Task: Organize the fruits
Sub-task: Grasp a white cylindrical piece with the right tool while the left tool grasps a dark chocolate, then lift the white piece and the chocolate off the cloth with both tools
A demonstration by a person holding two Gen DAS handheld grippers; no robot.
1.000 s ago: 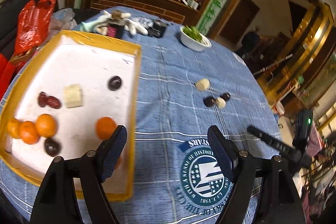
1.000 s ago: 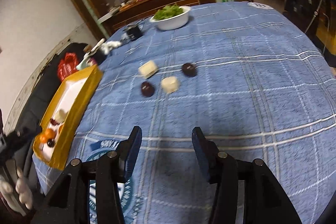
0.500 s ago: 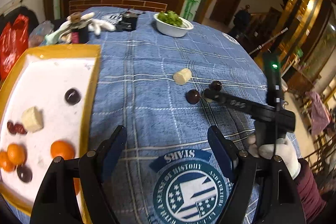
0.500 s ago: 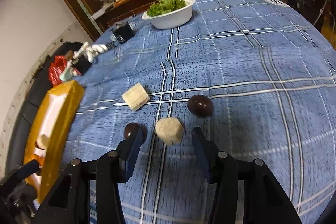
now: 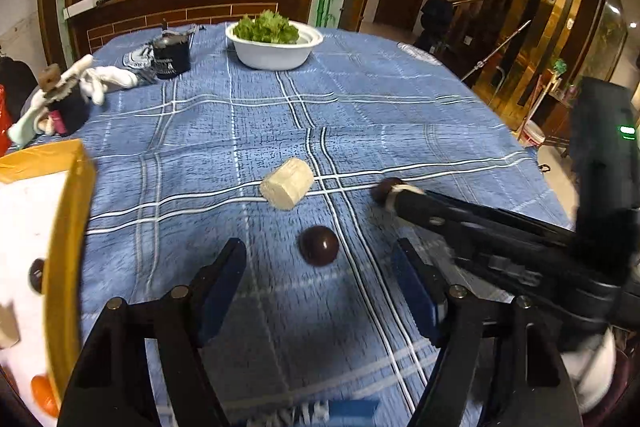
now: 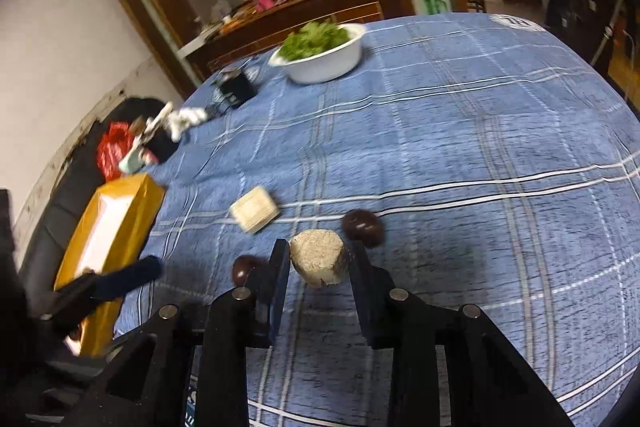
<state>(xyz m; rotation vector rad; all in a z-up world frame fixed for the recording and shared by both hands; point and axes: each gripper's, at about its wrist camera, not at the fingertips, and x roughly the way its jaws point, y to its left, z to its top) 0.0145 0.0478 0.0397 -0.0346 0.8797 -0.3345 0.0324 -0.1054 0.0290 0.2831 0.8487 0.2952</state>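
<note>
My left gripper is open just short of a dark round fruit on the blue checked cloth. A pale cut fruit chunk lies beyond it. My right gripper is open with a pale round fruit chunk between its jaws; contact is unclear. In the right wrist view a dark fruit lies just right of it, another dark fruit left, and a pale block farther left. The yellow tray at left holds oranges and a dark fruit.
A white bowl of greens stands at the far side of the round table. A black cup and a white glove lie at the back left. The right gripper's arm crosses the left wrist view at right.
Both grippers moved forward toward the loose fruits. The right gripper now straddles the pale round chunk; the left has turned away from the tray and closed in on the dark fruit.
</note>
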